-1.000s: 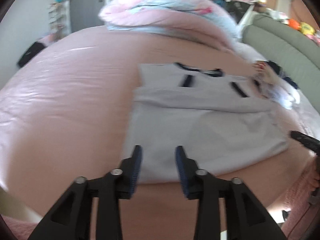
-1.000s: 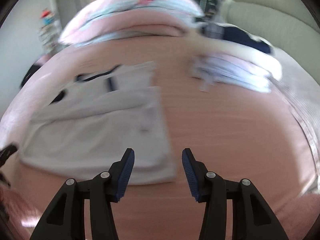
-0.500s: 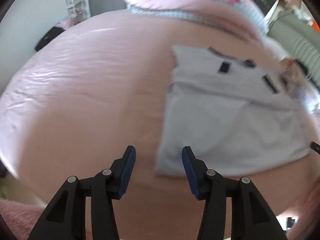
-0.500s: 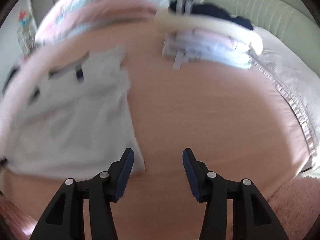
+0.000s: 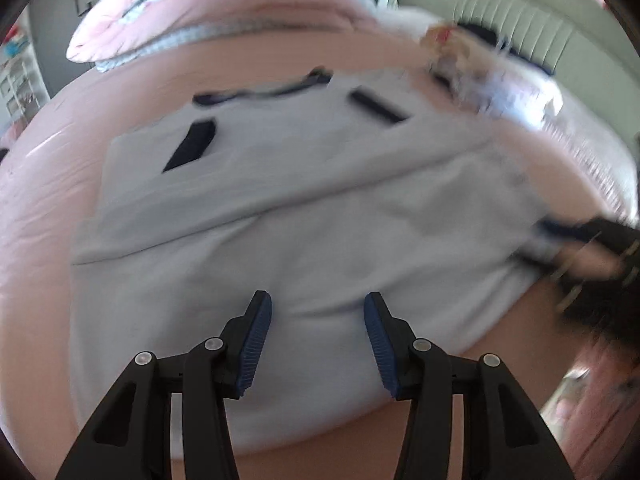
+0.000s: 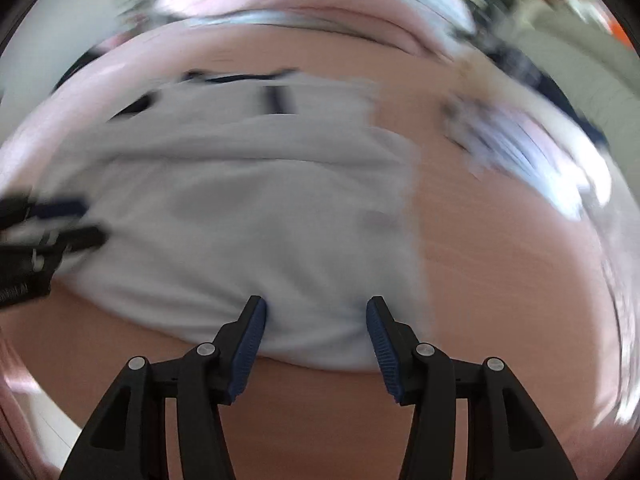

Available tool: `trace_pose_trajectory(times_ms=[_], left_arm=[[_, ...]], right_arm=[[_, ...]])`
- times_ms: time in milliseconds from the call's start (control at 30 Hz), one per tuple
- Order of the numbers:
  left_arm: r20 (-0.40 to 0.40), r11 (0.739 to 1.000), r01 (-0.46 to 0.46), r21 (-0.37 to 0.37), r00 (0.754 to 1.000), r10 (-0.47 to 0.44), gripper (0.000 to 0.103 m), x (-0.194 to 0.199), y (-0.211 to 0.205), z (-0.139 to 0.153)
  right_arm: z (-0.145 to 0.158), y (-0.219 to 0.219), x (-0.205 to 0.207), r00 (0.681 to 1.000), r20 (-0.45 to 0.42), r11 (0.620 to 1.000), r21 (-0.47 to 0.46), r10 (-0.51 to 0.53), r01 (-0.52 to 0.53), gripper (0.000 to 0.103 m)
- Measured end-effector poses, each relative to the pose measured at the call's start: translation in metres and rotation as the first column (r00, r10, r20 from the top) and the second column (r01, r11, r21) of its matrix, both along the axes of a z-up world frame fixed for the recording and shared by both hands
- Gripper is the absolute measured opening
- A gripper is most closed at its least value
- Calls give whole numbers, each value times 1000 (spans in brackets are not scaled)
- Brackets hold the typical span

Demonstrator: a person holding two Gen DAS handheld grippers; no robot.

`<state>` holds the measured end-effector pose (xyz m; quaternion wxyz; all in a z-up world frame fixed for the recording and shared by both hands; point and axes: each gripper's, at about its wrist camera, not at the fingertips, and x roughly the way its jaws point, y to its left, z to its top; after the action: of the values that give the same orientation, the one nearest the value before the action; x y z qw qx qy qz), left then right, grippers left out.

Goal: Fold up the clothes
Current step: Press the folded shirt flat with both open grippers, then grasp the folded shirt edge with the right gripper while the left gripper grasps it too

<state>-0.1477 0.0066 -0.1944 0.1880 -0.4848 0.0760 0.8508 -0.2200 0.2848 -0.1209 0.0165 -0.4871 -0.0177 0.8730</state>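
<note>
My left hand-held gripper (image 5: 316, 338) hovers low over the near hem of the grey shirt (image 5: 280, 220), its two blue-padded fingers (image 5: 253, 340) spread apart with fabric showing between them. My right hand-held gripper (image 6: 316, 338) is held likewise over the hem near the shirt's right corner, fingers spread and pinching nothing. Each hand-held gripper appears blurred at the edge of the other's view. The shirt lies flat on the pink bed (image 5: 48, 200), its dark-trimmed collar (image 5: 260, 90) pointing away from me and its hem toward me, sleeves folded inward. Its long axis cannot be told under the fisheye distortion. A stack of folded clothes (image 6: 520, 148) lies beside the shirt on the right, and a rolled quilt (image 5: 224, 4) lies beyond the collar.
</note>
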Motion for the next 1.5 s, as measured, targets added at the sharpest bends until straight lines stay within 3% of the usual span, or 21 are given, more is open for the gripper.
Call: trace_pose_trajectory(times_ms=[133, 200, 300, 367, 467, 633, 800, 967, 1000, 1100, 1167, 1200, 1233, 1267, 1300, 1333, 1500], left_arm=[[50, 995, -94, -12, 994, 95, 45, -6, -55, 9], [67, 991, -137, -9, 988, 137, 45, -7, -80, 16], [60, 980, -168, 103, 985, 163, 45, -10, -108, 33], [66, 960, -201, 196, 979, 191, 45, -21, -126, 42], [69, 941, -248, 232, 969, 238, 46, -53, -144, 45], [110, 908, -305, 286, 952, 285, 47, -117, -168, 32], [153, 892, -344, 293, 938, 311, 48, -171, -176, 12], [185, 889, -353, 292, 933, 309, 48, -204, -183, -3], [184, 889, -350, 295, 934, 306, 49, -207, -183, -4], [179, 893, -332, 305, 941, 289, 57, -216, -181, -6], [171, 892, -322, 317, 945, 280, 57, -219, -179, -8], [165, 894, -310, 324, 949, 269, 57, -220, -178, -9], [159, 897, -292, 330, 954, 253, 57, -221, -175, -8], [151, 900, -275, 337, 960, 237, 42, -222, -173, -8], [155, 905, -261, 337, 963, 220, 6, -222, -174, -8], [153, 910, -252, 331, 965, 212, 6, -222, -176, -7], [68, 930, -208, 304, 978, 197, 6, -215, -182, 16]], right_arm=[[-6, 12, 0, 998, 46, 999, 27, -38, 37, 50], [3, 9, -14, 999, 41, 1000, -16, -7, 7, 50], [17, 5, -36, 999, 30, 996, -81, 39, -37, 50], [26, 2, -50, 997, 22, 990, -123, 70, -66, 51], [39, -2, -73, 994, 9, 977, -185, 113, -109, 53], [42, -15, -150, 990, 66, 965, -236, 129, -110, 53], [13, -15, -215, 982, 153, 967, -245, 111, -71, 53], [-17, -12, -248, 972, 218, 970, -242, 85, -31, 54], [-21, -12, -252, 972, 218, 969, -244, 87, -32, 56], [-24, -14, -258, 976, 183, 958, -280, 121, -66, 75], [-26, -20, -260, 976, 170, 958, -274, 134, -84, 77], [-27, -25, -262, 976, 163, 958, -268, 146, -98, 74], [-27, -30, -263, 975, 157, 959, -261, 157, -113, 54], [-27, -36, -263, 973, 154, 960, -248, 174, -133, 45], [-27, -43, -263, 970, 151, 959, -238, 192, -153, 32], [-26, -47, -262, 964, 149, 951, -256, 219, -177, 12], [-7, -56, -250, 959, 78, 936, -252, 271, -244, 6]])
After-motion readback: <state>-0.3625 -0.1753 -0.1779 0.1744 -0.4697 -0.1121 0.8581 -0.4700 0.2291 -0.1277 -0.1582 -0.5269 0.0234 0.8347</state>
